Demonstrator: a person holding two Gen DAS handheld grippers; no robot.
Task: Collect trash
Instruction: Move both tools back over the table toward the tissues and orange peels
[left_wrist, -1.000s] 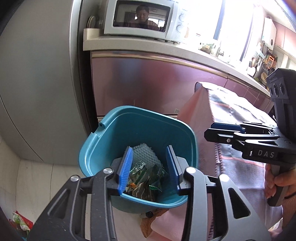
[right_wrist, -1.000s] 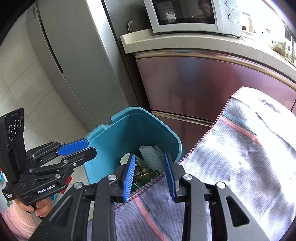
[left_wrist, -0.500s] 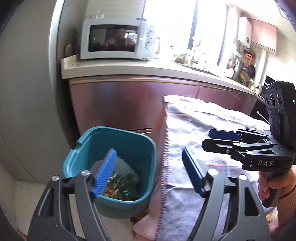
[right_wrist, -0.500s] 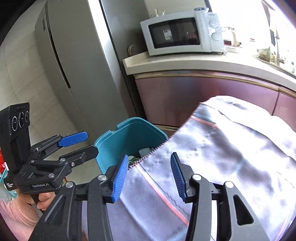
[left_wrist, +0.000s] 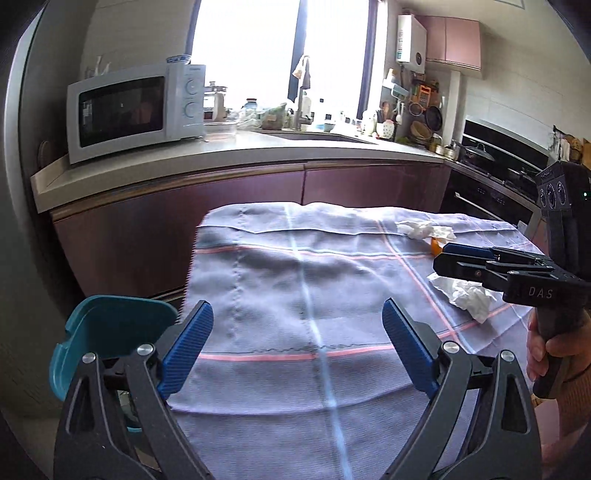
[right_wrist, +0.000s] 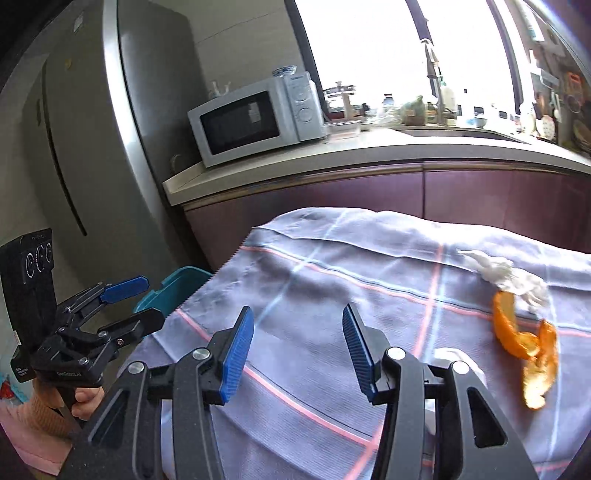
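Observation:
A teal trash bin (left_wrist: 107, 332) stands on the floor at the table's left edge; it also shows in the right wrist view (right_wrist: 173, 288). My left gripper (left_wrist: 297, 345) is open wide and empty above the checked tablecloth (left_wrist: 295, 280). My right gripper (right_wrist: 297, 350) is open and empty over the cloth (right_wrist: 332, 288). Orange peel (right_wrist: 524, 343) lies to its right, with a crumpled white tissue (right_wrist: 506, 273) behind it. In the left wrist view a crumpled tissue (left_wrist: 467, 295) lies under the right gripper (left_wrist: 461, 258), and another tissue (left_wrist: 424, 229) lies farther back.
A kitchen counter (left_wrist: 229, 155) with a white microwave (left_wrist: 136, 110) runs behind the table. A steel fridge (right_wrist: 92, 147) stands at the left. Maroon cabinets (right_wrist: 406, 188) are below the counter. A stove (left_wrist: 491, 166) is at the right.
Both grippers have lifted from over the bin and swung right over the table. The left jaws have opened wider. The wrappers inside the bin are out of sight now.

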